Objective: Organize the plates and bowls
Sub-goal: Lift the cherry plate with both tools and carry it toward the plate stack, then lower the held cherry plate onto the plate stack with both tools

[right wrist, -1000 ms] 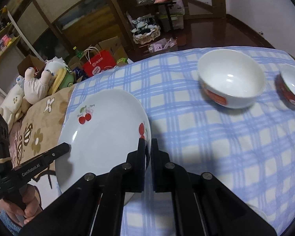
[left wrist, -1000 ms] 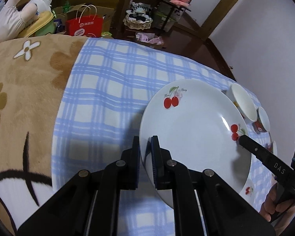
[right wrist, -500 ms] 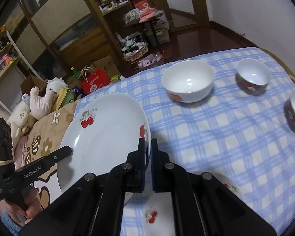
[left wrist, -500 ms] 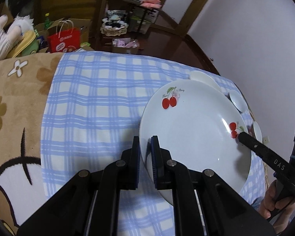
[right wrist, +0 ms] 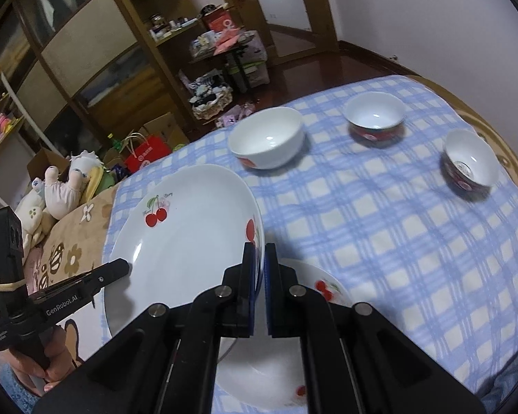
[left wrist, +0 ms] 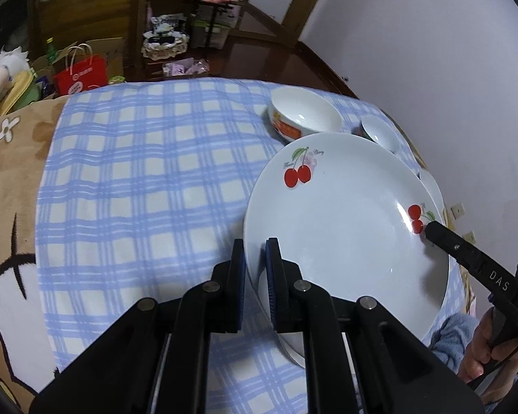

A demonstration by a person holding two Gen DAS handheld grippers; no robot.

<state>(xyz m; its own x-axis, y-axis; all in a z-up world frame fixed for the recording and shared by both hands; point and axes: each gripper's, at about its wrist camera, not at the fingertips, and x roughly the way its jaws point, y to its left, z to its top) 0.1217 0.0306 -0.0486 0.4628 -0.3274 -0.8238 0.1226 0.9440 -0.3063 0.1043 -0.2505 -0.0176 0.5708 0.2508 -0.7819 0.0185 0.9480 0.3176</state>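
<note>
A large white plate with red cherries (left wrist: 345, 227) hangs tilted above the blue checked cloth (left wrist: 148, 179), held by two opposite rims. My left gripper (left wrist: 255, 252) is shut on its near-left rim. My right gripper (right wrist: 259, 252) is shut on the plate's (right wrist: 186, 234) right rim. The right gripper's fingers (left wrist: 438, 234) show at the far edge in the left wrist view. A second cherry plate (right wrist: 293, 362) lies on the cloth below the right gripper. A large white bowl (right wrist: 266, 138) and two smaller patterned bowls (right wrist: 374, 117) (right wrist: 471, 162) stand farther back.
A brown flowered blanket (left wrist: 13, 158) covers the surface left of the cloth. Plush toys (right wrist: 62, 189), a red bag (left wrist: 81, 74) and shelves stand beyond on the floor. The white wall (left wrist: 431, 69) runs close along the right. A person's hand (right wrist: 41, 358) grips the left tool.
Both grippers carried the held plate to the right and slightly up. The bowls slid left in the views, and the second plate came into sight under the right gripper.
</note>
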